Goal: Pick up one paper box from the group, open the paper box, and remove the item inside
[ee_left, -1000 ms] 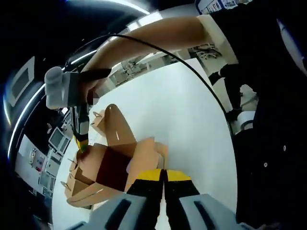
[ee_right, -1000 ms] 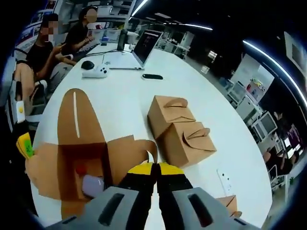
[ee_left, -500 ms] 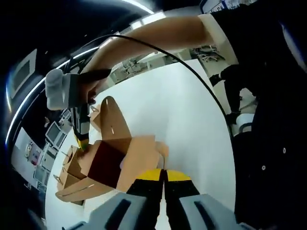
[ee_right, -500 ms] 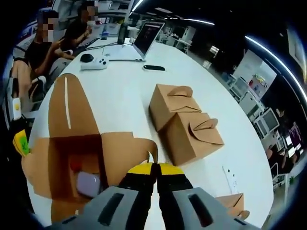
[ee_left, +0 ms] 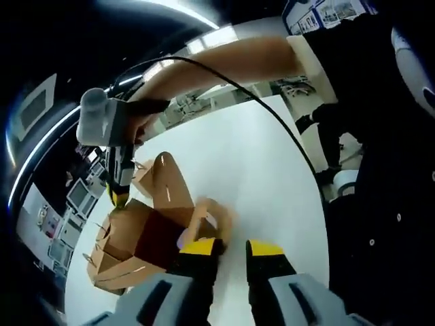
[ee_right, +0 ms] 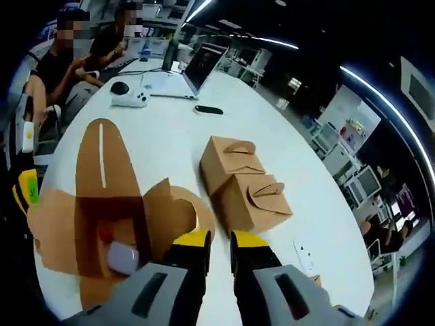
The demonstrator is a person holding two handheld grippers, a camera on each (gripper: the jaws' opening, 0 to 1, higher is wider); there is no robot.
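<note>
An opened brown paper box lies on the white table with its flaps spread and its long lid flap laid back. Inside sit a pale lilac item and a small red piece. My right gripper is open just beside the box's near flap. The same box appears in the left gripper view, where my left gripper is open at its side flap. The right gripper reaches down to the box's far edge, held by a bare arm.
Two shut paper boxes stand together right of the open one. At the table's far end are a laptop, a white game controller, a mouse and a phone. People sit at the far left.
Both grippers were shut at the box's flaps and now stand open. The flaps have been let go, and the box stays spread open on the table.
</note>
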